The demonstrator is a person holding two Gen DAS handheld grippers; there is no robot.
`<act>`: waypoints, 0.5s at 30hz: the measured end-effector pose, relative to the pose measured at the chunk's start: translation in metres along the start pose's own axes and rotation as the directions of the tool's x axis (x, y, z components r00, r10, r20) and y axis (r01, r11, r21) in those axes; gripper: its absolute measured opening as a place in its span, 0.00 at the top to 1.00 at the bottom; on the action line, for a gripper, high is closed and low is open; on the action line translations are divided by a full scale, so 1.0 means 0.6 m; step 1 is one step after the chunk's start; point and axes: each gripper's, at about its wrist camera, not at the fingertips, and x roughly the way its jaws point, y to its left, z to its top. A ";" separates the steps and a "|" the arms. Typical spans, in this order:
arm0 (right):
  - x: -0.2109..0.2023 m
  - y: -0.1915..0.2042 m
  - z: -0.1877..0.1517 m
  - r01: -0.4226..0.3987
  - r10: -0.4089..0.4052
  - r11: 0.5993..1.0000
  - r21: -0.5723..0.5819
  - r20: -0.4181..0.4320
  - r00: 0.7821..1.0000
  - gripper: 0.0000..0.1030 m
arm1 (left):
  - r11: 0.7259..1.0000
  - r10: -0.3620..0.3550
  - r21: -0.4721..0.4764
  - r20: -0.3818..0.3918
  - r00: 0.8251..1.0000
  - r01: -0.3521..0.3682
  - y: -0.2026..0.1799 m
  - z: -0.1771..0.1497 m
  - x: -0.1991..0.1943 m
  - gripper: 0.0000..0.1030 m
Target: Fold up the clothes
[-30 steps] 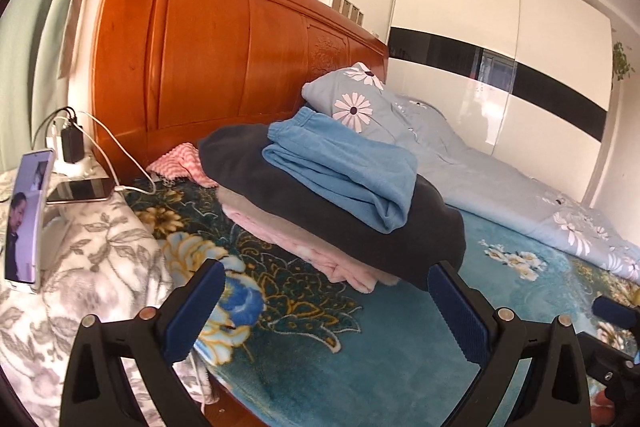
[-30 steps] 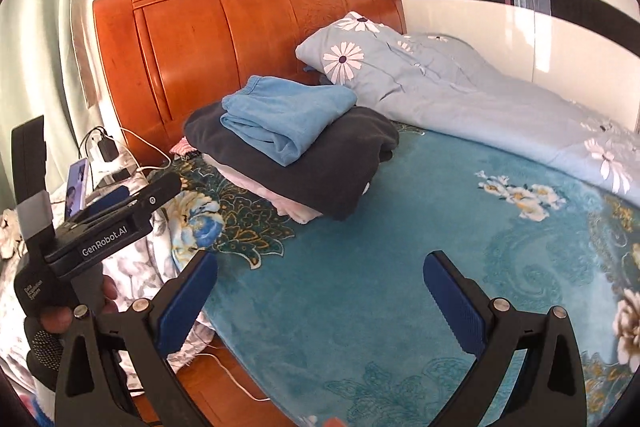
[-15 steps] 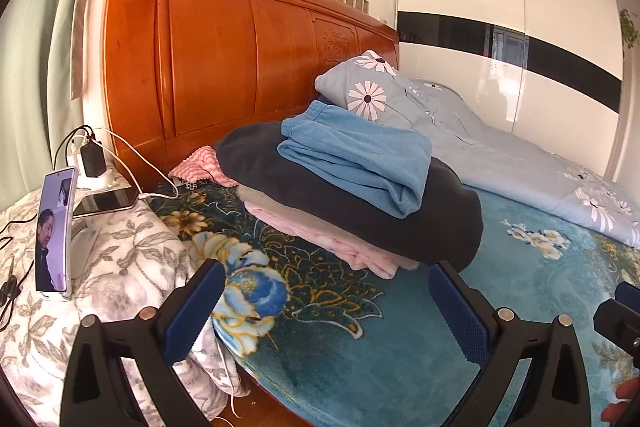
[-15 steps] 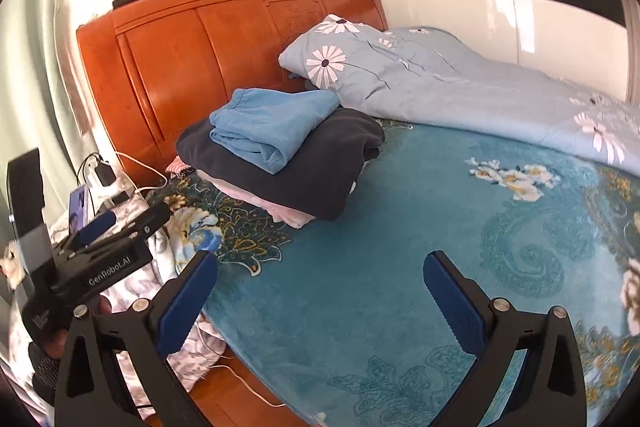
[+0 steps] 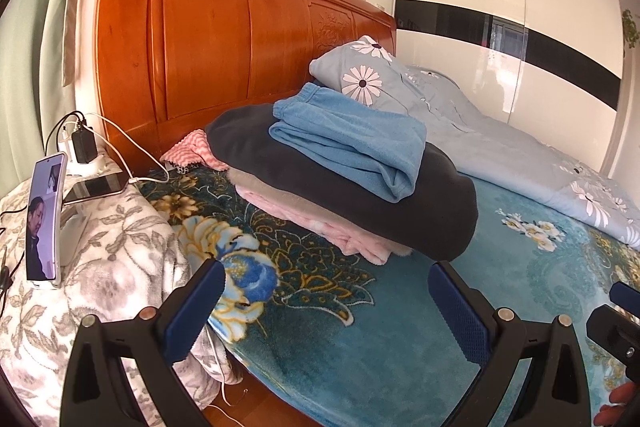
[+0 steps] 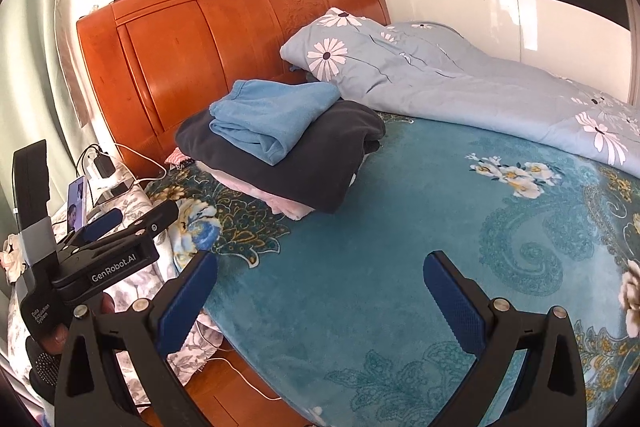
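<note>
Both tongs have been drawn back from the stack of folded clothes point(image 5: 344, 183), which lies on the bed point(image 6: 400, 247) by the headboard point(image 5: 224, 47). Left tongs point(image 5: 326, 311) and right tongs point(image 6: 320, 299) are held released and empty. With no unfolded garment seen, the folding is judged largely finished.

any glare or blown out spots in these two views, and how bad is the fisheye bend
Left wrist view: the glossy wardrobe carries bright window reflections, the wall above the headboard looks washed out, and edges curve strongly toward the dark round border. Right wrist view: similar glare on the wardrobe, the headboard top bows, yet the folded pile stays sharp.
</note>
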 end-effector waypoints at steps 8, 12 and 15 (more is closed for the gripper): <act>0.003 0.013 0.000 -0.001 0.001 1.000 -0.010 -0.012 1.000 0.00 | 1.000 0.010 0.006 -0.007 1.000 -0.010 0.004 -0.002 -0.002 0.00; 0.007 0.021 0.000 0.008 -0.008 1.000 -0.018 -0.017 1.000 0.00 | 1.000 0.008 0.002 -0.014 1.000 -0.008 0.010 -0.002 -0.001 0.00; 0.011 0.027 -0.003 0.025 -0.026 0.999 -0.029 -0.026 0.999 0.00 | 1.000 0.011 0.002 -0.018 1.000 -0.011 0.014 -0.002 -0.002 0.00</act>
